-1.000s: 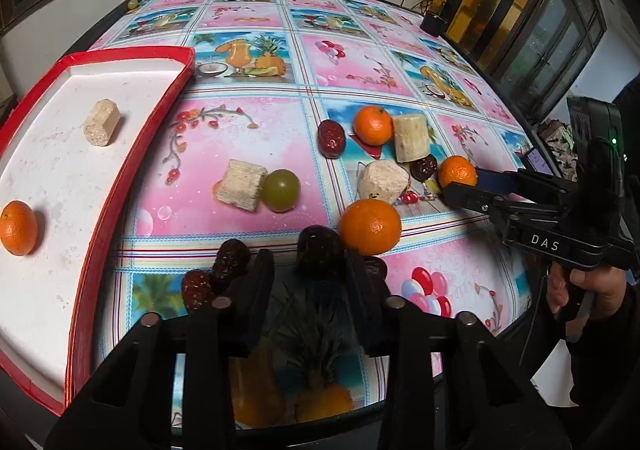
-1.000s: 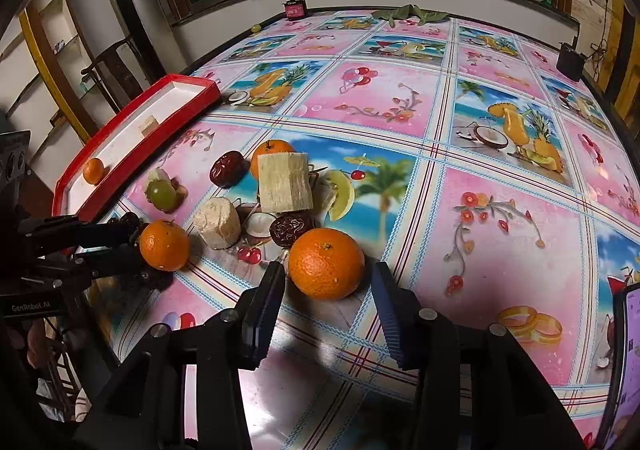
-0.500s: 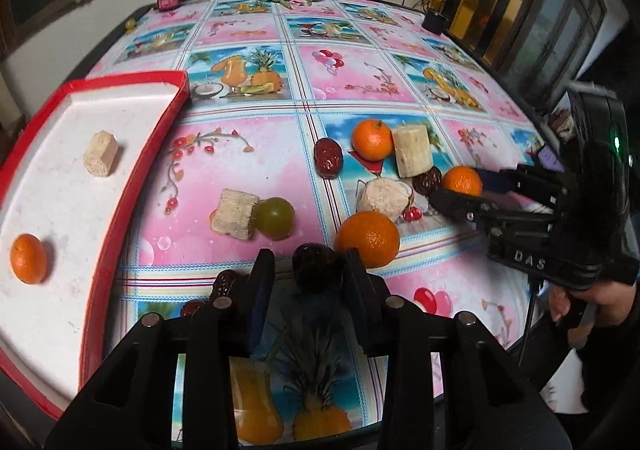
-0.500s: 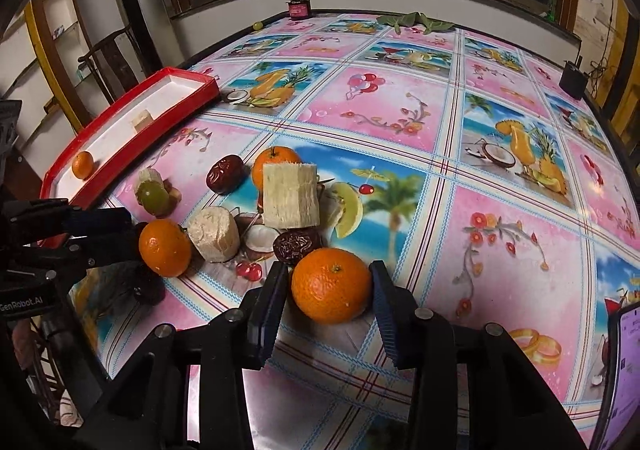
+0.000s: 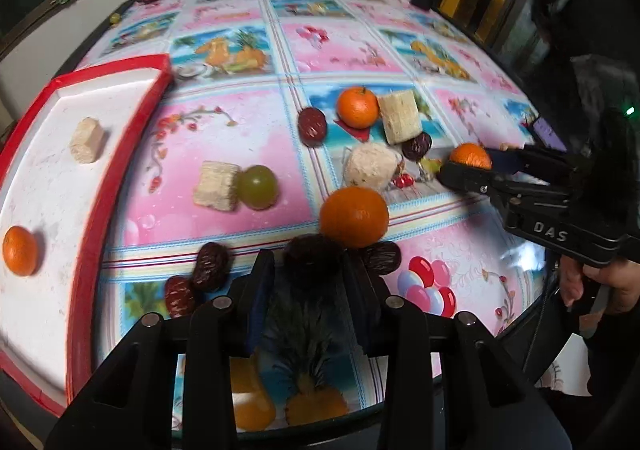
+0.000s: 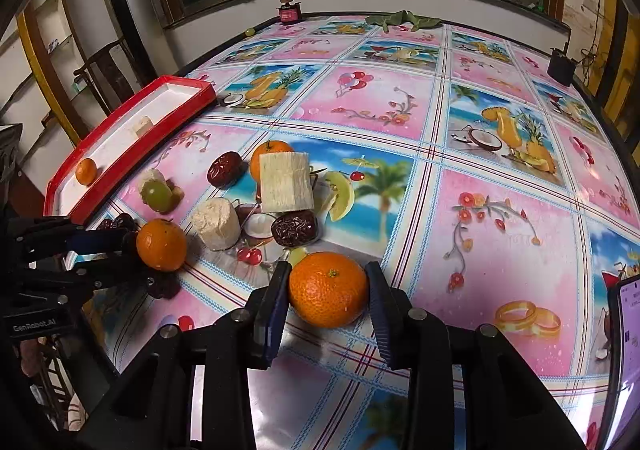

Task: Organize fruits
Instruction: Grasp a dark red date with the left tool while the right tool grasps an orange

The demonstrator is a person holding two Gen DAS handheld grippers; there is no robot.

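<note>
My right gripper [image 6: 327, 290] had just been closing on an orange [image 6: 329, 288], and its two pads sat against the fruit's sides, clamped on it at the near edge of the table [image 6: 500, 242]. In the left wrist view that same orange [image 5: 470, 156] showed small between the right gripper's fingers [image 5: 516, 161], with my right hand [image 5: 608, 282] on the handle below.

My left gripper [image 5: 310, 266] was clamped on a dark date [image 5: 312, 252], its jaws only narrowly apart with the fruit filling the gap. A second orange [image 5: 354, 216] lay just beyond that date, touching or nearly touching it; I couldn't tell which. Another date [image 5: 382, 258] sat just right of my fingers, and two more dates [image 5: 200, 278] lay just left of them.

Farther out, a green grape [image 5: 258, 186] touched a pale block [image 5: 216, 185]. A third orange [image 5: 357, 107] sat beside a taller pale block [image 5: 400, 117], with a red date [image 5: 312, 126] near it on the left and a round pale chunk [image 5: 370, 169] in front.

The red tray [image 5: 120, 153] stood at the left, holding a small orange [image 5: 19, 251] and a pale piece [image 5: 86, 139], well apart.
</note>
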